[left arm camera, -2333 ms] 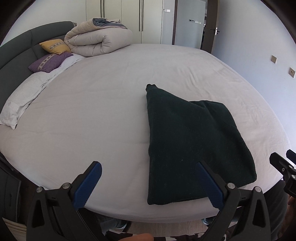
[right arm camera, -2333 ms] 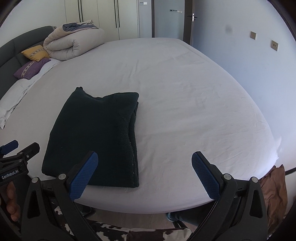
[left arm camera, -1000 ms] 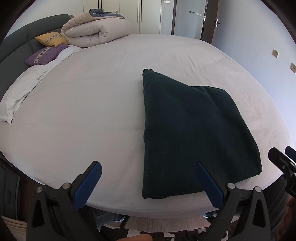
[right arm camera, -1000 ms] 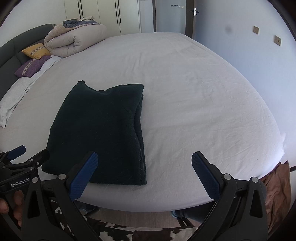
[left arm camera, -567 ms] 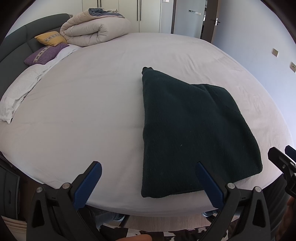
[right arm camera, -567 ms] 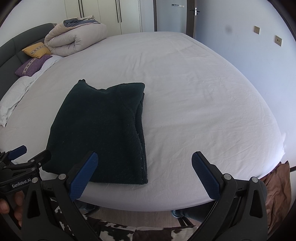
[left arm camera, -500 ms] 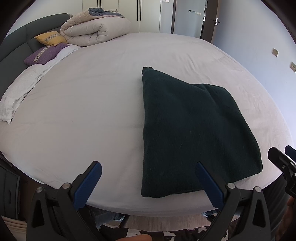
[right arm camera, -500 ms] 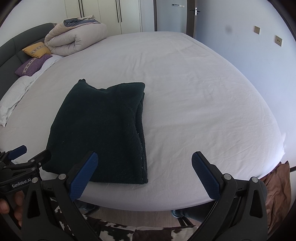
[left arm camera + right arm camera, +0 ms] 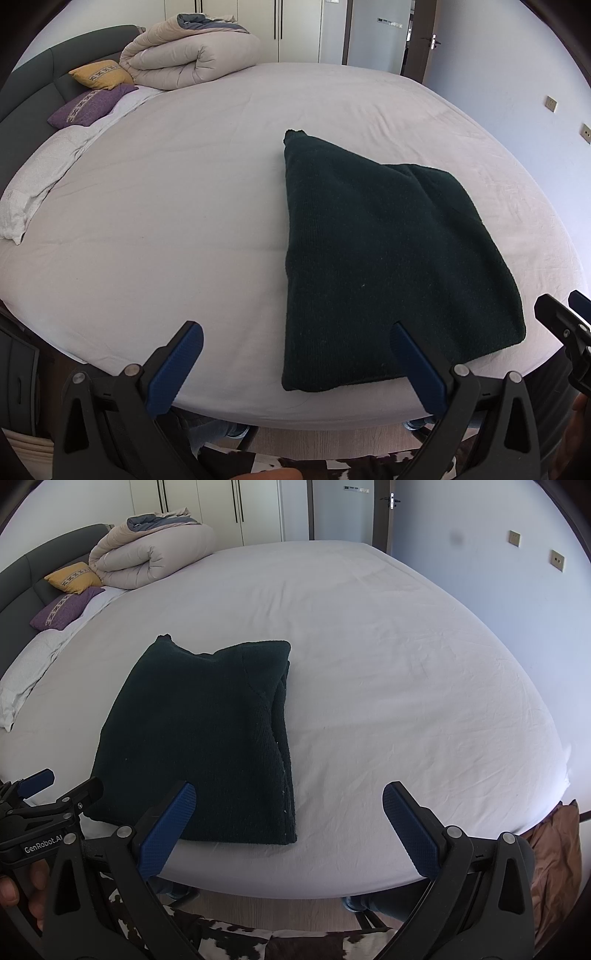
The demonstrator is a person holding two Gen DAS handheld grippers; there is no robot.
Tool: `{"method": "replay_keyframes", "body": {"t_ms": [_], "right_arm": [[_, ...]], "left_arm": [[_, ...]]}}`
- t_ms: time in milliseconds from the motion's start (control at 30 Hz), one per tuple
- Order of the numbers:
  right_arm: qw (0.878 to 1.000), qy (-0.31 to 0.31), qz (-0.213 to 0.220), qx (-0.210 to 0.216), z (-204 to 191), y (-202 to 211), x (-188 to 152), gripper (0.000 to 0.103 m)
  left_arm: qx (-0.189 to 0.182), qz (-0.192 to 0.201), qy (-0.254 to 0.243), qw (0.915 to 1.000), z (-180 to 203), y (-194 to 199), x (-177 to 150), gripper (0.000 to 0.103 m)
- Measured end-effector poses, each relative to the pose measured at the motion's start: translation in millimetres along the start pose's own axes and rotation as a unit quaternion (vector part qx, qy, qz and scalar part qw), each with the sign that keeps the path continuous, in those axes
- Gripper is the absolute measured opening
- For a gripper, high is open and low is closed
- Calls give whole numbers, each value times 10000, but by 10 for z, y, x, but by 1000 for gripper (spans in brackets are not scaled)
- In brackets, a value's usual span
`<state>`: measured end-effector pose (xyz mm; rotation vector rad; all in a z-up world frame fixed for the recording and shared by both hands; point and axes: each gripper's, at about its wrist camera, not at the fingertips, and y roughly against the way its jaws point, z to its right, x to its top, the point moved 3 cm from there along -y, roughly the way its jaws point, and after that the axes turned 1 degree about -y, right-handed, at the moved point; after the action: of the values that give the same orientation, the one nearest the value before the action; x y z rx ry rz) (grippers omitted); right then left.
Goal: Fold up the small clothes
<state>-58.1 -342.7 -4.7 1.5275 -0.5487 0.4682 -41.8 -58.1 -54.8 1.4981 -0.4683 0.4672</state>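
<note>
On the near edge of the bed lies the folded dark green garment, flat on the white sheet, its near hem close to the mattress edge. One far corner rises to a small point; the other far corner is squarer, with layered folds visible along the right side in the right wrist view.

Left gripper: jaws wide apart, holding nothing. It sits off the near edge of the bed. The right blue pad overlaps the near hem of the garment in the left wrist view; contact cannot be confirmed. The left pad is over bare sheet, well left of the garment.

Right gripper: jaws wide apart, holding nothing. Its left pad overlaps the garment's near hem in the picture; contact cannot be confirmed. Its right pad is over bare sheet, well right of the garment. The garment's near right corner falls between the two pads.

Each gripper shows at the edge of the other's view.

Far left on the bed: a rolled duvet, a yellow cushion and a purple cushion, well apart from the garment.
</note>
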Motion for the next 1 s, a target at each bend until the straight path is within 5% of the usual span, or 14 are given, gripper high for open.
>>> {"method": "replay_keyframes", "body": {"t_ms": [1000], "right_arm": [[10000,33,-15,29,-38,-13,-16,103]], "left_arm": [[-42,-59,-19,10000,-12,-32,-26,103]]}}
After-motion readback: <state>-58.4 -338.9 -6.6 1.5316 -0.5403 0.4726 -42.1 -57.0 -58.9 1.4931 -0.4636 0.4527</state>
